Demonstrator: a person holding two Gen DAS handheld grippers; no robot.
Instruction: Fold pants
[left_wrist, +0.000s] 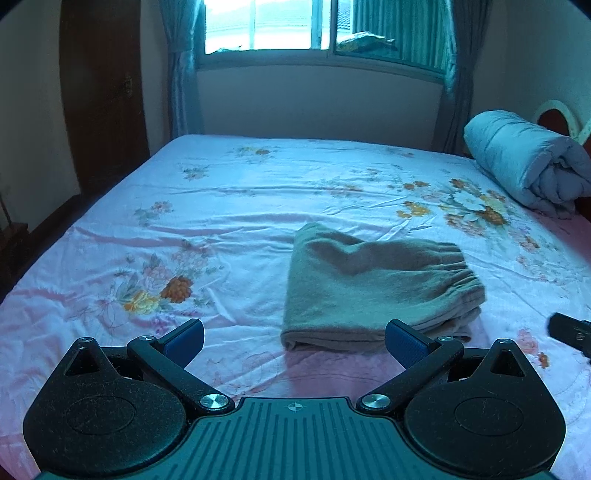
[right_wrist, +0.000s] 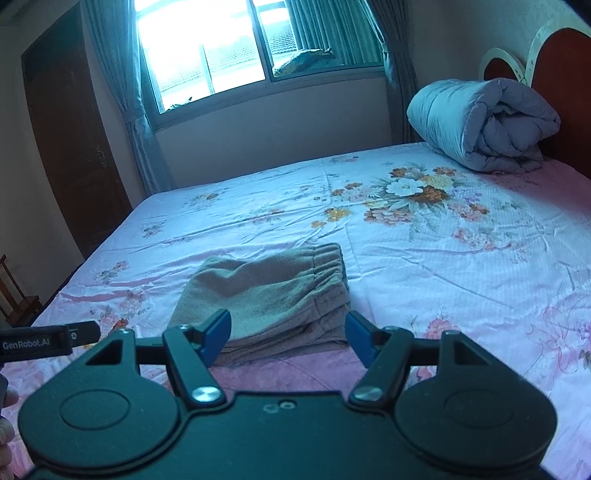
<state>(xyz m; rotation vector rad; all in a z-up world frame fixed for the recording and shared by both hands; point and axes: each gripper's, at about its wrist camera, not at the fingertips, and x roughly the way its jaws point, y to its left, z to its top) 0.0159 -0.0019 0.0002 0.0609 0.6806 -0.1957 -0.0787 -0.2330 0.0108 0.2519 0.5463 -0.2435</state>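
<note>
Grey-brown pants (left_wrist: 373, 288) lie folded into a compact stack on the floral bed sheet (left_wrist: 229, 206), with the elastic waistband on the right side. They also show in the right wrist view (right_wrist: 269, 295). My left gripper (left_wrist: 293, 341) is open and empty, held above the sheet just in front of the stack's near edge. My right gripper (right_wrist: 288, 336) is open and empty, also just short of the stack's near edge. Neither gripper touches the pants.
A rolled grey quilt (right_wrist: 484, 125) lies at the head of the bed by the red headboard (right_wrist: 561, 92). A window with curtains (left_wrist: 295, 33) is behind the bed, a dark wooden door (right_wrist: 70, 147) at left. Part of the other gripper (right_wrist: 48, 341) shows at left.
</note>
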